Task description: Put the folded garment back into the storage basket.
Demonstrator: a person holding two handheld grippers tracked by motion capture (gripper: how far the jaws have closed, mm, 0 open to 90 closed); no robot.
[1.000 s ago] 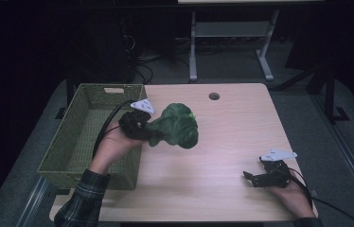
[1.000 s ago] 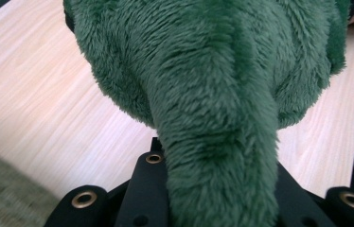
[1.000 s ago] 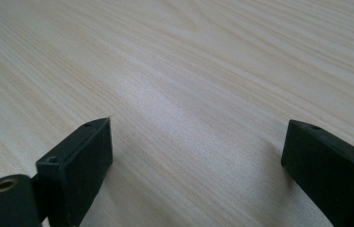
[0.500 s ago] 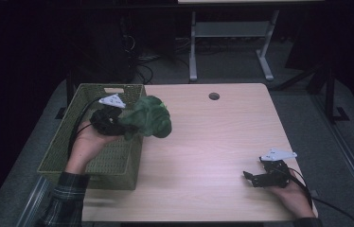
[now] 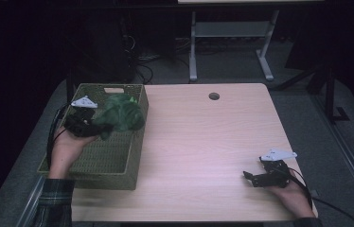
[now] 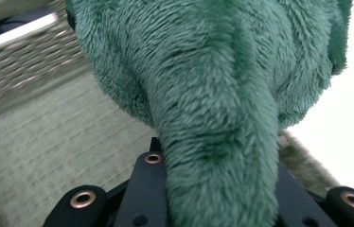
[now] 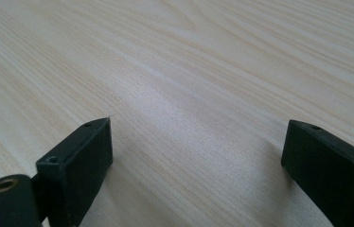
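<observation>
A fuzzy green plush toy (image 5: 119, 116) hangs over the woven olive basket (image 5: 90, 165) at the table's left edge. My left gripper (image 5: 94, 124) is shut on it from the left, held up by the person's left hand. In the left gripper view the green plush toy (image 6: 213, 94) bulges out from between the black jaws, with the basket's weave (image 6: 47, 142) below. Near the table's front right corner my right gripper (image 5: 250, 177) rests low and open. In the right gripper view that right gripper (image 7: 196, 146) has only bare wood between its jaws.
The light wooden table (image 5: 203, 142) has a round cable hole (image 5: 214, 96) near its far edge. A white metal stand (image 5: 232, 38) and cables sit on the dark floor behind. The basket's inside looks empty beneath the toy.
My left gripper has carried the plush toy leftward from the table's middle to above the basket. The right gripper has stayed in place.
</observation>
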